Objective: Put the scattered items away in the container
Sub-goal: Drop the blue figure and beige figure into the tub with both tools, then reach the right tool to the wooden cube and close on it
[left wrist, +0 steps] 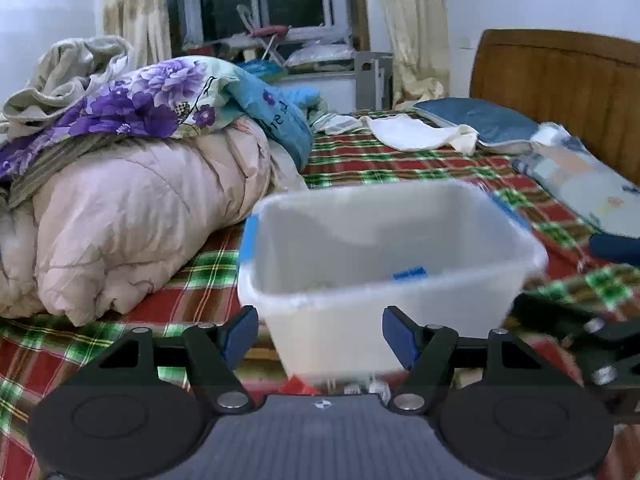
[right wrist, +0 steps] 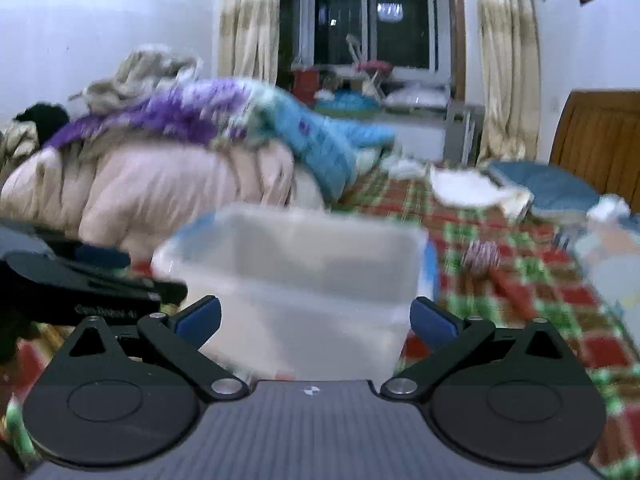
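A translucent, rounded-rectangular plastic container point(left wrist: 384, 248) with blue clips sat on the plaid bedcover point(left wrist: 360, 160), just ahead of the left gripper point(left wrist: 316, 336) and right gripper point(right wrist: 316, 320), both spread wide and pinching nothing, a small blue item point(left wrist: 409, 273) lying inside it

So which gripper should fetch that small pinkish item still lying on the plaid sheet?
Probably the right gripper: the pinkish item lies right of the container on its side, and its jaws are open and empty. The left gripper faces the container only.
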A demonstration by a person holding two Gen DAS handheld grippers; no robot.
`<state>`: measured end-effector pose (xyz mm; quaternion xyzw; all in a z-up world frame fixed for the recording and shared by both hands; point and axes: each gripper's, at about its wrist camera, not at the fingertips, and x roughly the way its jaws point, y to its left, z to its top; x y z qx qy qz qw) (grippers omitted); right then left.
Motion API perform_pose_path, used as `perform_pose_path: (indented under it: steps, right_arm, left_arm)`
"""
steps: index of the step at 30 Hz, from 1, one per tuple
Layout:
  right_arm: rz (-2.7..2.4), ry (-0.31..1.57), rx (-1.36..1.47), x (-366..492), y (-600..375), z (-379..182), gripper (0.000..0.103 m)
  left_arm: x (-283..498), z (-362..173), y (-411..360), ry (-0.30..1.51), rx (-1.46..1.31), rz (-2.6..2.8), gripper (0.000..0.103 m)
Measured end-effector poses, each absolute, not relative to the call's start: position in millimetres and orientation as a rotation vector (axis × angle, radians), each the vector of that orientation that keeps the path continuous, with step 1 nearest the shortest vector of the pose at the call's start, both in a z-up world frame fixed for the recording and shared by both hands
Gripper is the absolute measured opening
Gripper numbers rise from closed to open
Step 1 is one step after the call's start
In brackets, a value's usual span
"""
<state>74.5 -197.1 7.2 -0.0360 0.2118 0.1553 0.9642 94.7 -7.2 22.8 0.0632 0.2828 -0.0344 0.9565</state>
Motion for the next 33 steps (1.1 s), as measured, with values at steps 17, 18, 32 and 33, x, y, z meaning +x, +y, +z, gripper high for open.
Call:
perform_pose_path:
  steps: [17, 18, 32, 33]
  right_arm:
    - [0.26, 0.642, -0.113, 51, -185, -123, 0.103]
    - [0.258, 0.642, -0.114, 52, -184, -123, 0.103]
    - [0.29, 0.644, -0.129, 64, -179, -126, 0.103]
    - [0.292, 0.643, -0.128, 65, -180, -126, 0.103]
  left_arm:
    - [78, -87, 36, 0.749, 0.079, -0.062, 0.072]
    - [81, -89, 39, 0.749, 0.09, -0.044, 0.072]
    - [145, -86, 62, 0.807, 0.374, -0.199, 0.073]
    - [150, -88, 63, 0.813, 0.369, -0.217, 0.073]
